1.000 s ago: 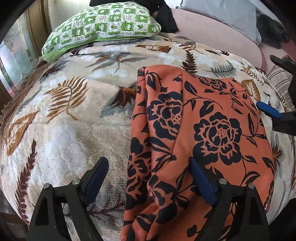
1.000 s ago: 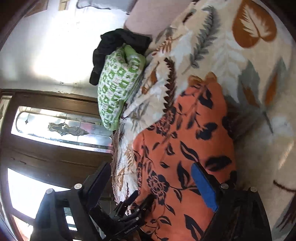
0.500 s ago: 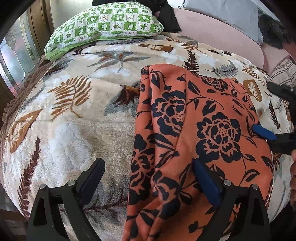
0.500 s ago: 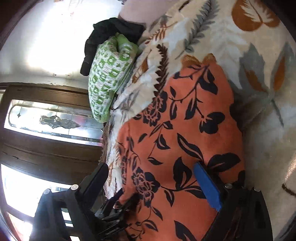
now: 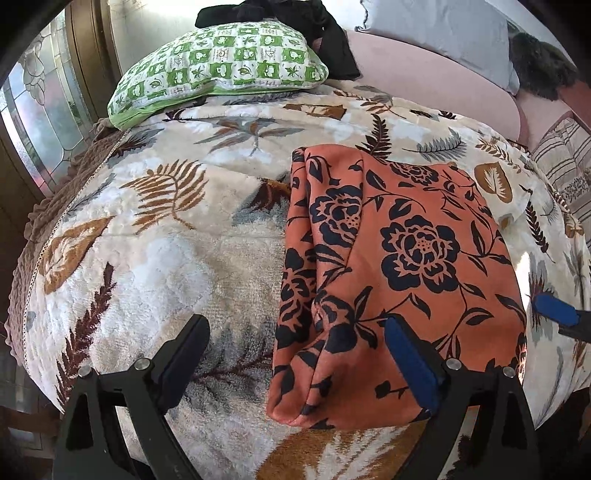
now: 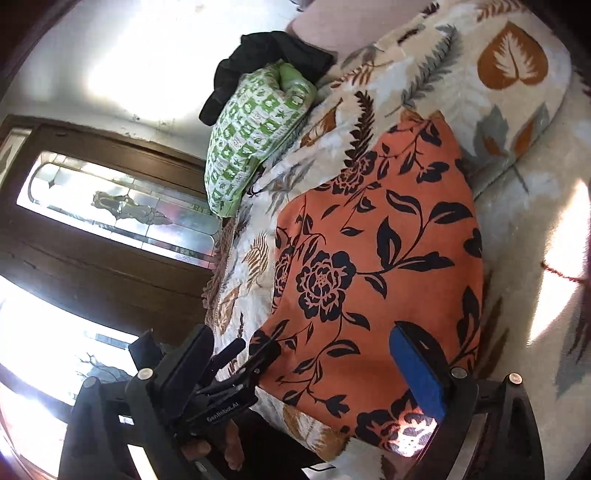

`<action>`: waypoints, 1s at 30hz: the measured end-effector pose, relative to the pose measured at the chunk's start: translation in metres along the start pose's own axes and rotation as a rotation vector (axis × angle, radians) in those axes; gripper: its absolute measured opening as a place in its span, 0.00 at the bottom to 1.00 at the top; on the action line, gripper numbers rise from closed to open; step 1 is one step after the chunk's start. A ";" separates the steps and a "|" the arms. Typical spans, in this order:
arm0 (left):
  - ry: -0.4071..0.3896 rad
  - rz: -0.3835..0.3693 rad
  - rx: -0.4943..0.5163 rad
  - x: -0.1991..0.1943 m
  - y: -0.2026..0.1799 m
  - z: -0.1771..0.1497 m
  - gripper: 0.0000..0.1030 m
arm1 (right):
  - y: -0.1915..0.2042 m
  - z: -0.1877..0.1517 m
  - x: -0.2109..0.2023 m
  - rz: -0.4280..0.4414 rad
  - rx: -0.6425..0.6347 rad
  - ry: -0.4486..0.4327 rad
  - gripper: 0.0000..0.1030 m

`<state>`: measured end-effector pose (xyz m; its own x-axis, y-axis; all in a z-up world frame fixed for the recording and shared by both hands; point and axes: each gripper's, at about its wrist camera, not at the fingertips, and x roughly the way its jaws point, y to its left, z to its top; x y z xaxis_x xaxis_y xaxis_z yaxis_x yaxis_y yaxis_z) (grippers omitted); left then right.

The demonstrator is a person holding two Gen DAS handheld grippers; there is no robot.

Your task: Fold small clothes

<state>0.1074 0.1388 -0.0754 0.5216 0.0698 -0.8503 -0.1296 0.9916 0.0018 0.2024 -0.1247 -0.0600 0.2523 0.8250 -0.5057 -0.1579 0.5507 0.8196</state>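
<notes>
From my left claw (image 5: 295, 354) I saw its jaws spread wide and holding nothing, hovering low over the near edge of the leaf-print blanket (image 5: 155, 258). Its left finger sat above bare blanket, while the blue-padded right finger overlapped the near part of the folded orange floral garment (image 5: 399, 266), which lay flat ahead and to the right of that claw. Far ahead and left rested a green checkered pillow (image 5: 221, 70) with a dark cloth (image 5: 295, 18) behind it. My right claw (image 6: 303, 369) was rolled sideways, jaws likewise parted and empty, its blue pad over the garment's near corner; the garment stretched ahead between its fingers, and the left claw showed beside its left finger.
</notes>
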 end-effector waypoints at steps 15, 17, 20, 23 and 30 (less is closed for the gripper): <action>-0.036 -0.054 -0.092 -0.004 0.029 0.024 0.94 | -0.029 0.007 -0.021 0.042 0.067 -0.045 0.95; -0.021 -0.028 -0.088 0.004 0.031 0.031 0.94 | -0.047 0.011 -0.024 0.023 0.115 -0.059 0.95; -0.007 -0.020 -0.084 0.014 0.032 0.036 0.94 | -0.063 0.016 -0.025 0.007 0.143 -0.066 0.95; 0.001 -0.014 -0.072 0.020 0.030 0.037 0.93 | -0.071 0.019 -0.024 0.001 0.148 -0.063 0.95; 0.005 -0.032 -0.063 0.022 0.027 0.038 0.94 | -0.077 0.017 -0.020 -0.016 0.145 -0.044 0.95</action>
<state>0.1473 0.1708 -0.0742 0.5221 0.0374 -0.8521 -0.1659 0.9844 -0.0584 0.2253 -0.1853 -0.1085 0.2957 0.8084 -0.5090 -0.0148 0.5366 0.8437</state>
